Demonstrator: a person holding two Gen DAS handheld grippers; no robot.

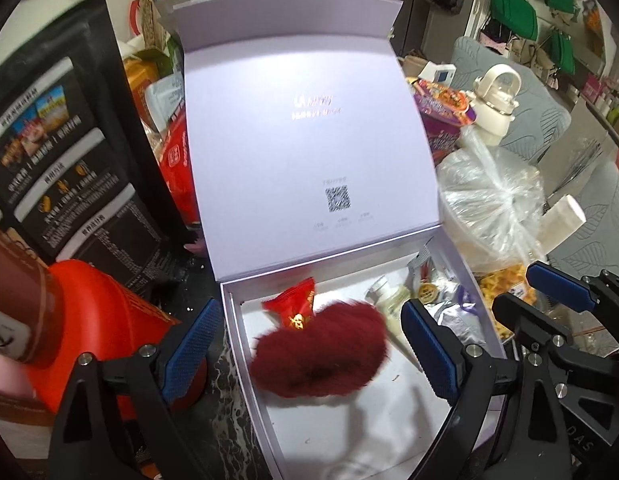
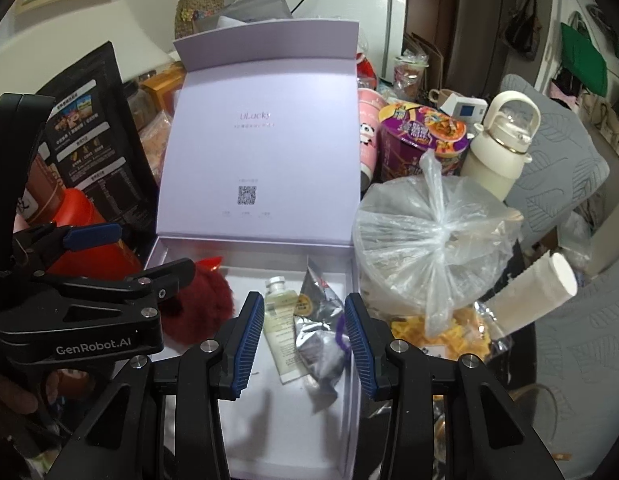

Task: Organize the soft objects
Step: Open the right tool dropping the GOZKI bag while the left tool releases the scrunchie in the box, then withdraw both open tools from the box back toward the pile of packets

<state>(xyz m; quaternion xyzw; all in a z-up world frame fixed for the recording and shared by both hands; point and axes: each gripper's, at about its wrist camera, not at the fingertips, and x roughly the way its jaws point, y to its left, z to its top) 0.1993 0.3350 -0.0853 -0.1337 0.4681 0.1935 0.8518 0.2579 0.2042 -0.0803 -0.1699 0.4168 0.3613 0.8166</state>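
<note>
A lilac gift box (image 1: pixel 245 344) stands open with its lid up (image 1: pixel 309 140). Inside lie a dark red fluffy pouf (image 1: pixel 321 354), a small red packet (image 1: pixel 295 300) on its top edge, a cream tube (image 2: pixel 281 328) and a silver foil packet (image 2: pixel 319 320). My left gripper (image 1: pixel 309 344) is open, its pads either side of the pouf and above it, not touching. My right gripper (image 2: pixel 305 340) is open over the tube and foil packet. The pouf (image 2: pixel 201 304) is partly hidden behind the left gripper in the right wrist view.
A tied clear plastic bag (image 2: pixel 437 240) over yellow snacks sits right of the box. A cream bottle (image 2: pixel 501 148), a purple noodle cup (image 2: pixel 421 140) and a white roll (image 2: pixel 537 292) stand behind. A black bag (image 1: pixel 61 152) and red container (image 1: pixel 97 320) crowd the left.
</note>
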